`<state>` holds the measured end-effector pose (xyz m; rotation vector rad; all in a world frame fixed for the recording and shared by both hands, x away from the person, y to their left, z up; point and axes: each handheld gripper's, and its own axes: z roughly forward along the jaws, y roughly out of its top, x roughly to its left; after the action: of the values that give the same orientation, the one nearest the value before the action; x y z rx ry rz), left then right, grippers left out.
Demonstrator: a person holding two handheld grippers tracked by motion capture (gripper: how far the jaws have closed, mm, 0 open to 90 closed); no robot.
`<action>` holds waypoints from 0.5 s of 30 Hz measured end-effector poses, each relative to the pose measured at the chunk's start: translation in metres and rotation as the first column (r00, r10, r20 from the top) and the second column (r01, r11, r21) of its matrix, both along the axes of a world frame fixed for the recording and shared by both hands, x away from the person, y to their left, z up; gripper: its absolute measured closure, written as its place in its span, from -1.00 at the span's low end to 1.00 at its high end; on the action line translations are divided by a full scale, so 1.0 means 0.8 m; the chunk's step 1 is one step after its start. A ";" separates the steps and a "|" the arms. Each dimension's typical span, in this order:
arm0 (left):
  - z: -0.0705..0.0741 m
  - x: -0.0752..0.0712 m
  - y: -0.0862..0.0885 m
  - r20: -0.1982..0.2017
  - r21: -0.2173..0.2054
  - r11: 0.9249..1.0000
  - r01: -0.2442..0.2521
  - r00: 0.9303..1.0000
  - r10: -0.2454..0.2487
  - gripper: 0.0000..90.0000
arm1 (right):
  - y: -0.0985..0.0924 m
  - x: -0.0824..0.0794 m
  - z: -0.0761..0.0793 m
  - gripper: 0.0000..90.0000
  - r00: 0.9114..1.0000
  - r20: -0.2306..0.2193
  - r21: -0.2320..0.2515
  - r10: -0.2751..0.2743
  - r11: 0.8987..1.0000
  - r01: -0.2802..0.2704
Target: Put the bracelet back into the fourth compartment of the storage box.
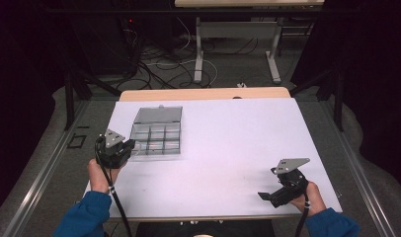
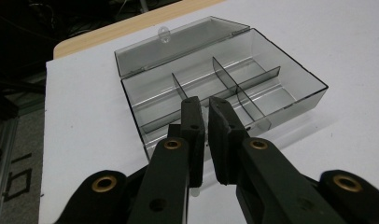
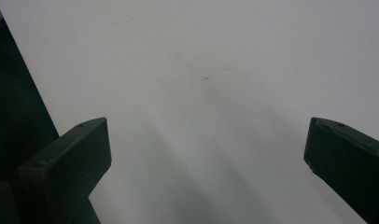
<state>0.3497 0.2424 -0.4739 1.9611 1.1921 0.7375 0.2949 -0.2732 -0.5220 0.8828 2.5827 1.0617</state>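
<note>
Sitting open on the white table (image 1: 228,148) is one clear box (image 1: 156,132), the landmark here. Its lid (image 1: 158,114) is lying flat on the far side of the tray. In the high view the tray is showing a three-by-three grid, nine compartments, all looking empty. The left gripper view is showing fewer dividers; part of the tray is hiding behind the jaws.

Two grippers, one per hand. The left gripper (image 1: 131,146) is sitting at the box's near left corner, tips right at the tray wall; cannot tell if it is touching. Its jaws are standing nearly together with only a thin slit between them and nothing in it. In the left gripper view the same gripper (image 2: 206,103) is pointing over the near wall of the box (image 2: 225,88), with the lid (image 2: 178,44) beyond.

The right gripper (image 1: 265,196) is resting well apart from the box, near the table's near right edge. Its jaws are spread wide, holding nothing. In the right gripper view the two jaws of this gripper (image 3: 207,144) are framing bare table (image 3: 215,70).

Two hands: left hand (image 1: 99,175) and right hand (image 1: 312,196), both with blue sleeves. One grey plate is showing on top of each gripper, two in all.

Beyond the box, one wooden edge (image 1: 203,94) is showing past the white top.
</note>
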 end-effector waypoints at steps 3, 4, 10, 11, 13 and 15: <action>0.001 0.004 0.001 0.008 0.003 1.000 -0.005 1.000 0.005 0.90 | 0.000 -0.001 0.000 -0.99 1.000 -0.004 0.006 0.002 1.000 -0.002; 0.002 0.005 0.002 0.005 0.006 1.000 -0.004 1.000 0.004 0.90 | 0.000 0.000 0.000 -0.99 1.000 0.002 0.005 0.000 1.000 0.000; 0.007 0.008 0.002 0.028 -0.005 1.000 -0.007 1.000 0.008 0.90 | -0.001 0.000 0.000 -0.99 1.000 -0.006 -0.003 0.001 1.000 -0.001; 0.007 0.008 0.002 0.030 -0.004 1.000 -0.007 1.000 0.007 0.90 | -0.001 0.000 0.000 -0.99 1.000 -0.011 -0.006 0.002 1.000 -0.002; 0.008 0.008 0.002 0.036 -0.010 1.000 -0.008 0.999 0.009 0.90 | -0.001 0.000 0.000 -0.99 1.000 -0.001 0.001 0.002 1.000 -0.002; 0.010 0.009 0.003 0.043 -0.016 1.000 -0.011 0.999 0.012 0.90 | 0.000 -0.001 0.001 -0.99 1.000 -0.016 -0.004 0.002 1.000 -0.002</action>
<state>0.3569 0.2445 -0.4662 1.9174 1.1807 0.7697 0.2942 -0.2735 -0.5212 0.8921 2.5985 1.0544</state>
